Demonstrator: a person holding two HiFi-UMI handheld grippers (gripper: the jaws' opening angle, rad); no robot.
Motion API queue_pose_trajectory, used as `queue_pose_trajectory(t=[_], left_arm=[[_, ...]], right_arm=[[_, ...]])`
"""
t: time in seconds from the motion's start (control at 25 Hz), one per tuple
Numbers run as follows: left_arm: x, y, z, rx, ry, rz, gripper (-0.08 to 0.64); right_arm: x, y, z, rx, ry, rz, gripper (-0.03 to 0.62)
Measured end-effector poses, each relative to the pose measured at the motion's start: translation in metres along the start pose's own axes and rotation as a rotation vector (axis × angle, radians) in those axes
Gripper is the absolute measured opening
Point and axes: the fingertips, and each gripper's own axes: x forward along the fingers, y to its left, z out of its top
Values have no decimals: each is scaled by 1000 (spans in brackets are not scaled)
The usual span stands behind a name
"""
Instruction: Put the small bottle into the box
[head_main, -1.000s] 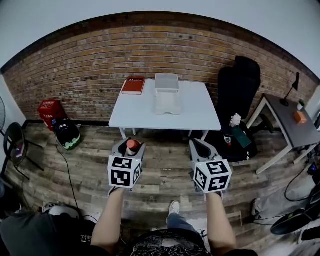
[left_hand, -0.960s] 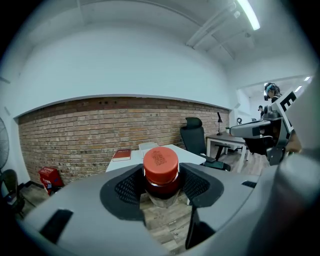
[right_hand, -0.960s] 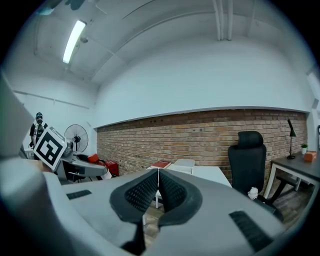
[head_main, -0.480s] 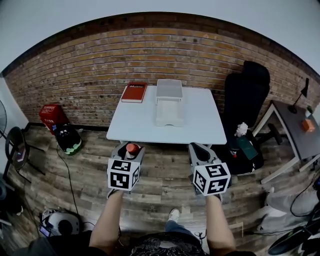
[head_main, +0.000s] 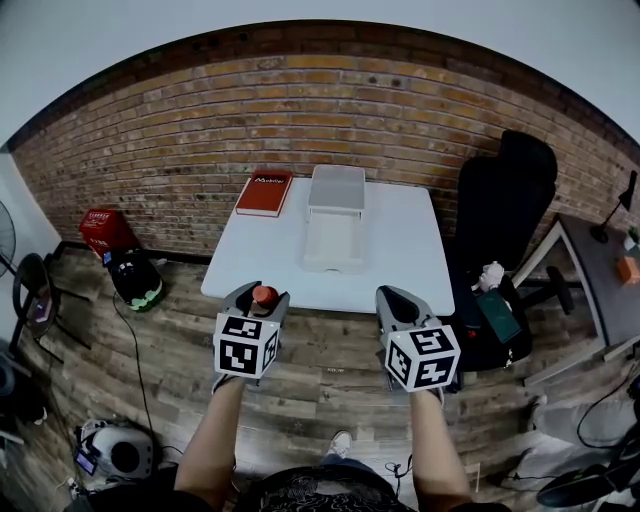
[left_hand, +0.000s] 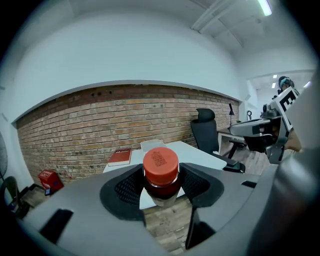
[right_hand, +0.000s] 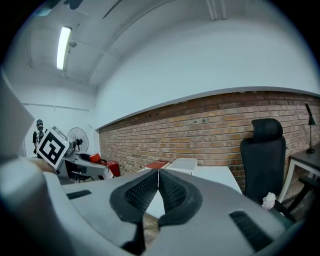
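**A:** Starting at your far left: a red crate (head_main: 103, 228) on the wooden floor (head_main: 330, 370) against the brick wall (head_main: 200, 130). What's your left hand doing?

**B:** Your left gripper (head_main: 255, 300) is clamped on the bottle (left_hand: 161, 170). Look along the jaws and it's right there, upright, with both pads pressed to its sides and the red cap poking up above them. From your head camera, only that cap shows past the marker cube.

**A:** And where is that against the table (head_main: 400, 250)?

**B:** You're holding it at the table's near edge, towards the left corner, with floor below it. So the bottle is in your grip and well apart from the box (head_main: 333, 235).

**A:** Moving right across the top, then.

**B:** A red book (head_main: 264, 192) lies at the back left, just beside the box. The box itself is pale and sits mid-table, running towards the wall.

**A:** Your right hand?

**B:** Your right gripper (head_main: 398, 305) is level with the left one, at the near edge towards the right corner. Its jaws are pressed together, pad against pad, with nothing between them.

**A:** And beyond that?

**B:** A black chair (head_main: 505, 200) stands just right of the table, with a bag at its foot.
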Motion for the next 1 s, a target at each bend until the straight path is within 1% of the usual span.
queue_pose_trajectory(t=[0.36, 0.52, 0.72, 1.0], left_arm=[[37, -10, 18, 2, 25, 32, 236], [46, -9, 26, 4, 24, 48, 236], [60, -7, 34, 2, 16, 50, 236], [80, 14, 37, 0, 16, 57, 236]], right_arm=[[23, -41, 8, 14, -5, 46, 20], [30, -49, 12, 1, -6, 64, 20], [47, -58, 18, 4, -14, 76, 21], [80, -56, 24, -12, -16, 99, 20]])
